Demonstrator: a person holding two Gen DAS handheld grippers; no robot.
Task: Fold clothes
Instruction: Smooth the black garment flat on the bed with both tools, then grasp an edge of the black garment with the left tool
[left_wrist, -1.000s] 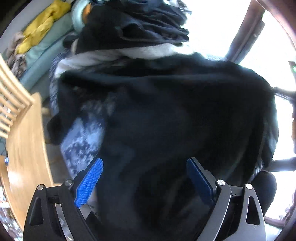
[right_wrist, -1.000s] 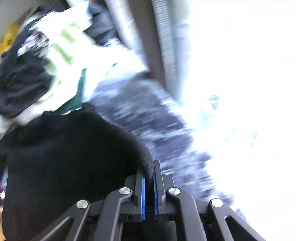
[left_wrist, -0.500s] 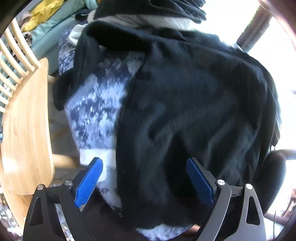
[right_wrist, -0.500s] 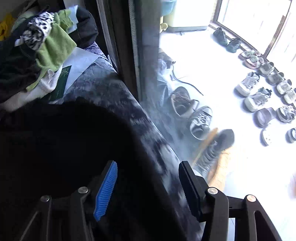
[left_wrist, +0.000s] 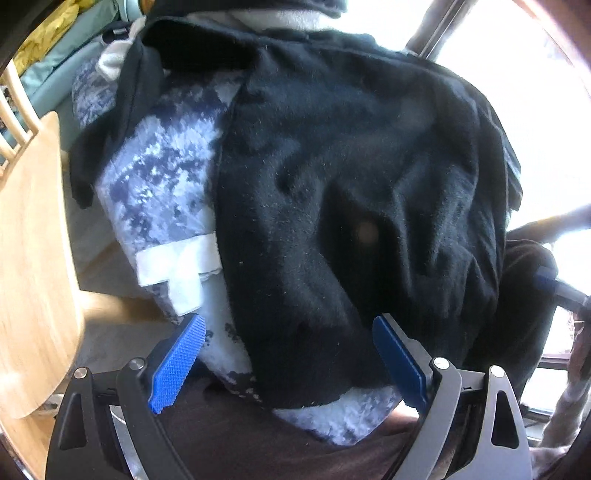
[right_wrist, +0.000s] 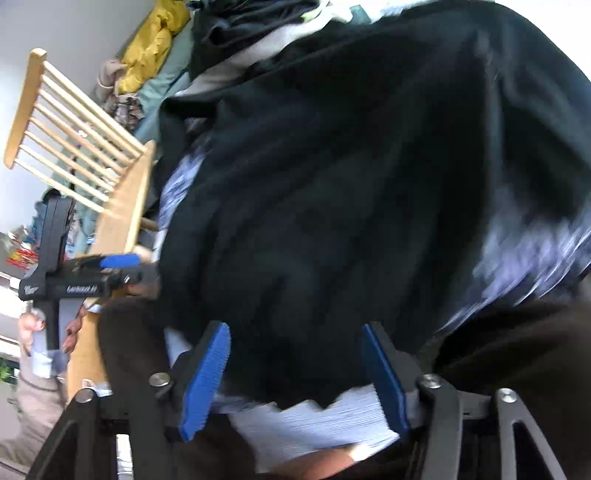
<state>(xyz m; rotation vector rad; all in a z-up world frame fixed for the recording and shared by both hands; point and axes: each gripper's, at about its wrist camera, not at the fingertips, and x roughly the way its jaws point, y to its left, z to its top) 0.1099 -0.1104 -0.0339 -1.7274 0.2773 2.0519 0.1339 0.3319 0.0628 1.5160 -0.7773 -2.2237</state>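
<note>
A black fleece garment (left_wrist: 351, 192) lies spread over a blue-and-white patterned cushion (left_wrist: 159, 177). It also fills the right wrist view (right_wrist: 351, 184), which is blurred. My left gripper (left_wrist: 288, 332) is open and empty, its blue pads hovering over the garment's near hem. My right gripper (right_wrist: 295, 332) is open and empty, also just above the near hem. The left gripper shows at the left of the right wrist view (right_wrist: 110, 266).
A wooden chair (right_wrist: 81, 122) stands left of the cushion; its seat shows in the left wrist view (left_wrist: 33, 236). A pile of clothes (right_wrist: 236, 26) lies behind the garment, with a yellow cloth (right_wrist: 151, 48) on a teal sofa. A window frame (left_wrist: 432, 33) is at the back right.
My right gripper has opened and let go of the black garment, then swung left over it. The left gripper has pulled back, and more of the patterned cushion shows.
</note>
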